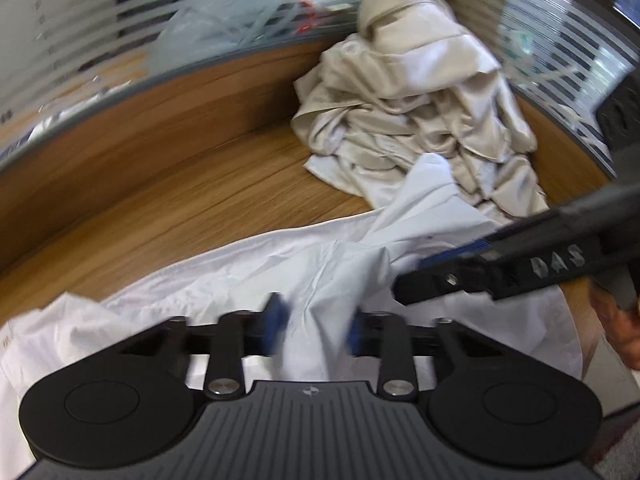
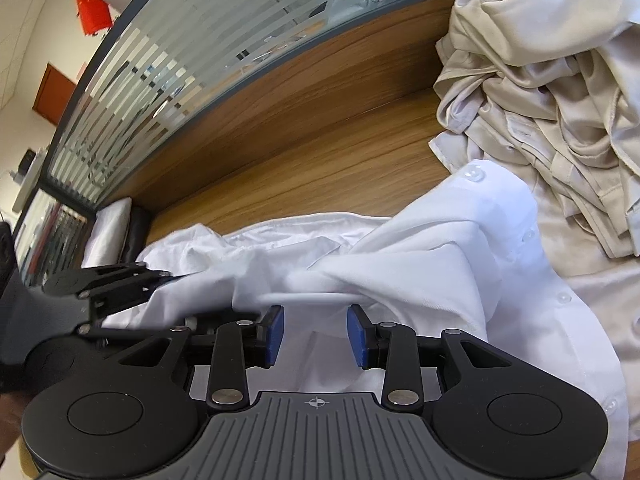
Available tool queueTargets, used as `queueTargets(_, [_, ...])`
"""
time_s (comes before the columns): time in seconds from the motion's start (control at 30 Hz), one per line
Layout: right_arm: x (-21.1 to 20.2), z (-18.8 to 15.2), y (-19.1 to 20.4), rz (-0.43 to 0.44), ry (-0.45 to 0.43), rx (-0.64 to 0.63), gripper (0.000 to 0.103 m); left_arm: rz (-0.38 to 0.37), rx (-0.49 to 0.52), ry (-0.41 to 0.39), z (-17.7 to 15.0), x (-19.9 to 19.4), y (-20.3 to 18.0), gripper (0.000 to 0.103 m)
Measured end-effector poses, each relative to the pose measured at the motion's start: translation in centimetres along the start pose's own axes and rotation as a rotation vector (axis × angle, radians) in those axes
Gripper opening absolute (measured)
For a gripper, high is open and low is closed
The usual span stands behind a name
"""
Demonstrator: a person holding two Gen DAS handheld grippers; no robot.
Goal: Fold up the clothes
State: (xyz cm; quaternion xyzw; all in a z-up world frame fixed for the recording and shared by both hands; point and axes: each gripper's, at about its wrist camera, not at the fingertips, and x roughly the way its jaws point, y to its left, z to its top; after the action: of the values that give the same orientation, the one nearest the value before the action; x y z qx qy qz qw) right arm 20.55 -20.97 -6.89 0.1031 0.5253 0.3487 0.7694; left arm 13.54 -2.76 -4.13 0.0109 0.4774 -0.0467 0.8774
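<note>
White cotton fills the space just ahead of both my tongs: a rumpled white shirt (image 2: 440,248) lies bunched on the wooden desk (image 2: 320,160), collar and sleeve twisted over the body, not yet flat or squared.

My left tongs (image 1: 314,322) have a ridge of that shirt running between the blue pads (image 1: 276,320); the view is blurred, but the pads look pressed on the cloth, so I judge them clenched on it. My right tongs (image 2: 316,336) stand released, pads apart, with a rolled edge of the shirt just beyond their tips and cloth beneath them.

I judge the step in hand to be spreading or straightening this shirt, though the same heap would fit a fold being gathered. The next move calls for the right tongs to close on a clean edge, not a double layer, and for both to pull evenly so the fabric does not twist further.

Beyond the shirt, farther from the tongs and to their right, sits a crumpled beige pile (image 1: 420,112) of garments.

In the left view the right tongs' body reads "DAS" (image 1: 556,262) in raised letters.
</note>
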Motion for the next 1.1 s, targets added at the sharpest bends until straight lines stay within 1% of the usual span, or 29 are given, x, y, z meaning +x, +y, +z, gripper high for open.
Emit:
queueTargets(0.1, [0.6, -0.6, 0.6, -0.046, 0.028, -0.091, 0.037, 0.043, -0.077, -0.006, 0.2, 0.3, 1.0, 0.01])
queueTargets(0.17, [1.2, -1.4, 1.0, -0.101, 0.061, -0.18, 0.034, 0.071, -0.128, -0.018, 0.2, 0.4, 1.8, 0.009])
queueTargets(0.2, [1.5, -1.9, 1.0, -0.132, 0.08, -0.221, 0.028, 0.069, -0.155, -0.021, 0.2, 0.5, 2.2, 0.009])
queueTargets(0.23, [1.8, -2.3, 1.0, -0.16, 0.101, -0.257, 0.024, 0.058, -0.17, -0.014, 0.1, 0.7, 2.4, 0.009])
queueTargets(0.27, [2.0, -2.8, 0.9, -0.176, 0.123, -0.278, 0.021, 0.046, -0.184, -0.005, 0.1, 0.8, 2.5, 0.009])
queueTargets(0.3, [2.2, -3.1, 0.7, -0.186, 0.14, -0.287, 0.021, 0.034, -0.197, 0.004, 0.0, 1.0, 2.7, 0.009])
queueTargets(0.37, [2.2, -3.4, 0.5, -0.184, 0.16, -0.286, 0.021, 0.029, -0.18, -0.01, -0.2, 0.7, 2.3, 0.01])
queueTargets(0.47, [1.6, -3.1, 0.9, -0.161, 0.153, -0.292, 0.023, 0.018, -0.174, -0.028, -0.4, 0.1, 2.0, 0.01])
queueTargets(0.57, [1.5, -2.1, 1.7, -0.081, 0.142, -0.265, 0.023, 0.005, -0.19, -0.034, -0.4, -0.2, 2.1, 0.01])
queueTargets(0.63, [2.2, -1.4, 2.2, -0.05, 0.154, -0.256, 0.024, -0.004, -0.2, -0.037, -0.4, -0.4, 2.1, 0.01])
queueTargets(0.67, [2.9, -1.2, 2.4, -0.048, 0.169, -0.261, 0.027, -0.009, -0.205, -0.039, -0.4, -0.5, 2.1, 0.01])
queueTargets(0.7, [3.6, -1.1, 2.7, -0.052, 0.189, -0.27, 0.033, -0.011, -0.206, -0.04, -0.4, -0.5, 2.2, 0.01])
queueTargets(0.8, [5.9, -1.1, 3.4, -0.075, 0.242, -0.299, 0.035, -0.016, -0.209, -0.038, -0.2, -0.6, 2.4, 0.01])
queueTargets(0.87, [7.1, -1.3, 3.7, -0.101, 0.269, -0.315, 0.04, -0.019, -0.217, -0.037, -0.2, -0.4, 2.5, 0.01])
queueTargets(1.03, [9.1, -1.3, 3.6, -0.119, 0.323, -0.316, 0.041, -0.021, -0.242, -0.024, -0.4, 0.2, 3.1, 0.01])
queueTargets(1.1, [9.9, -1.3, 3.5, -0.126, 0.339, -0.32, 0.04, -0.024, -0.254, -0.016, -0.5, 0.5, 3.4, 0.01])
